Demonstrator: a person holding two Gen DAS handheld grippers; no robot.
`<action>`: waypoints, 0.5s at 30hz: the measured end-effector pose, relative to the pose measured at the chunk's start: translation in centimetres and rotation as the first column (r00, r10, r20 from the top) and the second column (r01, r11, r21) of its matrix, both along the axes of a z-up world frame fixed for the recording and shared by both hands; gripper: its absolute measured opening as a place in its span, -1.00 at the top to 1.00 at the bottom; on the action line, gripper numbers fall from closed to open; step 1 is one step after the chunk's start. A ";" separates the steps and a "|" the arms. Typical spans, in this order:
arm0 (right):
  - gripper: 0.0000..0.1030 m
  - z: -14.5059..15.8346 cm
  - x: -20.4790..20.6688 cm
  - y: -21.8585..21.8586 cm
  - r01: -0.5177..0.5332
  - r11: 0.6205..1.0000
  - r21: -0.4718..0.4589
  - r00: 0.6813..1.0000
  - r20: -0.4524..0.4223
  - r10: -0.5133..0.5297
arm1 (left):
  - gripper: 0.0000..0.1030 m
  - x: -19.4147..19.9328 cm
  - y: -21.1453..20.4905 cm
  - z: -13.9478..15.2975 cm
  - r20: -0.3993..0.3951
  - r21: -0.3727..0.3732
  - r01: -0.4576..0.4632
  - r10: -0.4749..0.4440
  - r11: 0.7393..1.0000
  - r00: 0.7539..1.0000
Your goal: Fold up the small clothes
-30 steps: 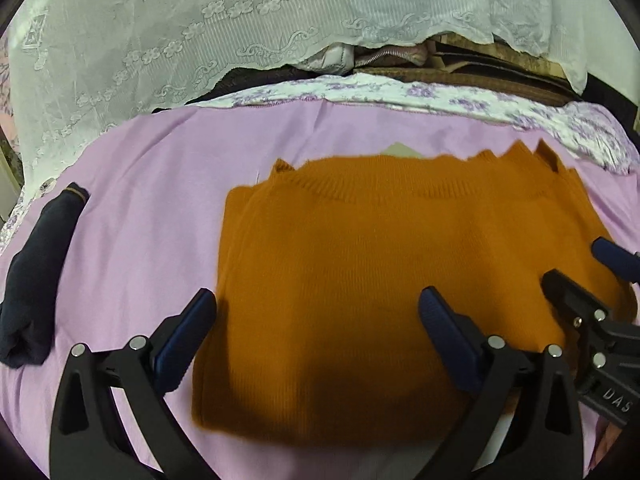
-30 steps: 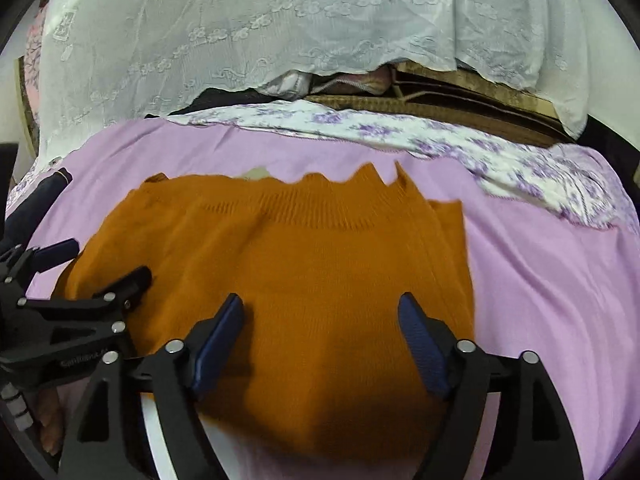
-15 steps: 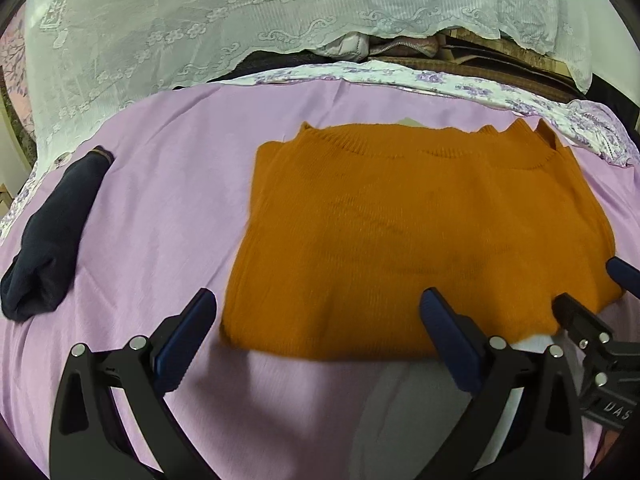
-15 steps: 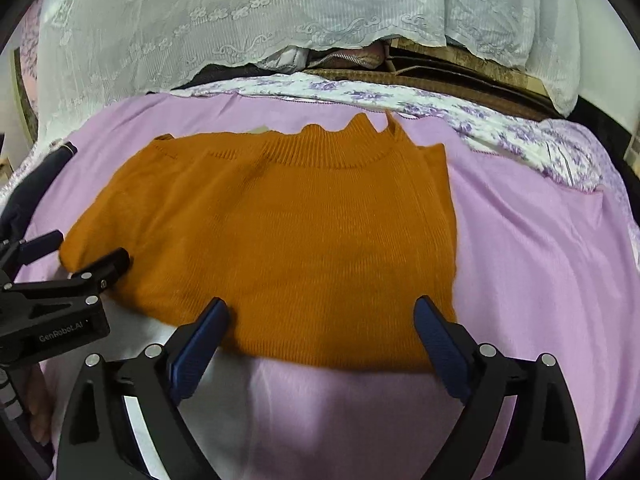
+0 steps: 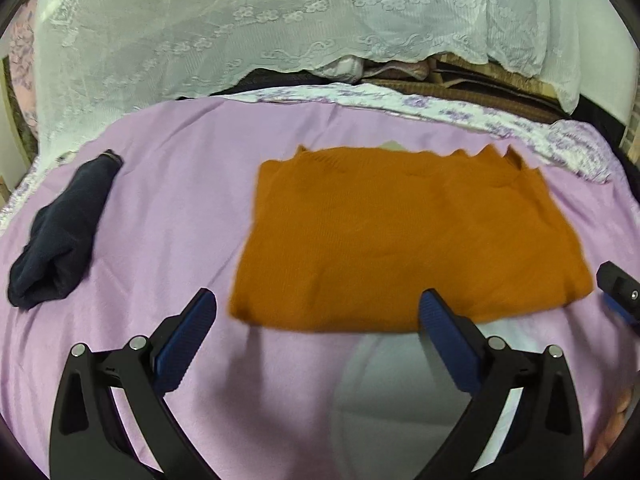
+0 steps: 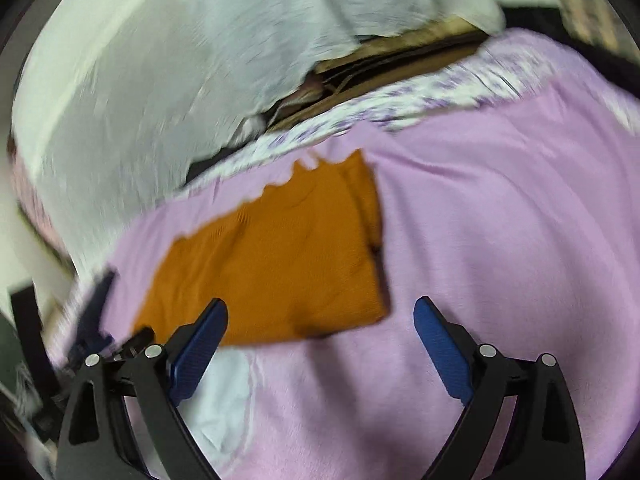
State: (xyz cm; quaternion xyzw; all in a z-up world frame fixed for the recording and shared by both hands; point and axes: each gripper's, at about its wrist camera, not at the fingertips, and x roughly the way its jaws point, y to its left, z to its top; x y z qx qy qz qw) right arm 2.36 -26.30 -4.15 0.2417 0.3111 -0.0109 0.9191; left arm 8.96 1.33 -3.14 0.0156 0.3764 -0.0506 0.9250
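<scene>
Orange knitted sweater (image 5: 404,240) lies folded into a rough rectangle on the lilac bedsheet (image 5: 180,208), its zigzag-edged hem or collar turned toward the far side of the bed, where a strip of floral fabric (image 5: 460,114) borders the sheet. Well to the sweater's left sits a dark navy garment (image 5: 60,236), rolled or bunched into a long bundle and apart from everything else. A white lace cloth (image 5: 240,28) hangs behind the bed. The left gripper (image 5: 316,344) hovers over the sheet just short of the sweater's near edge, its blue-padded jaws spread wide with nothing between them. The right gripper (image 6: 320,344) is likewise wide open and empty, tilted so that the sweater slants across its view, near the sweater's near right corner; that picture is badly smeared, so whether its left pad overlaps the fabric is hard to say. A pale patch (image 5: 384,384) shows on the sheet just below the sweater.
</scene>
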 end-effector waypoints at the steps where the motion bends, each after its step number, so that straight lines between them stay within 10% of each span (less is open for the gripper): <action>1: -0.84 -0.3 0.2 -0.8 0.009 0.999 0.050 1.000 -0.010 -0.009 | -0.92 0.3 -0.4 0.2 -0.002 -0.007 0.007 -0.007 1.000 1.000; 15: -0.29 -2.7 8.2 -5.8 0.053 0.953 0.297 0.992 -0.129 -0.015 | -0.92 5.5 -3.8 -2.5 -0.103 -0.020 -0.027 0.024 0.999 0.994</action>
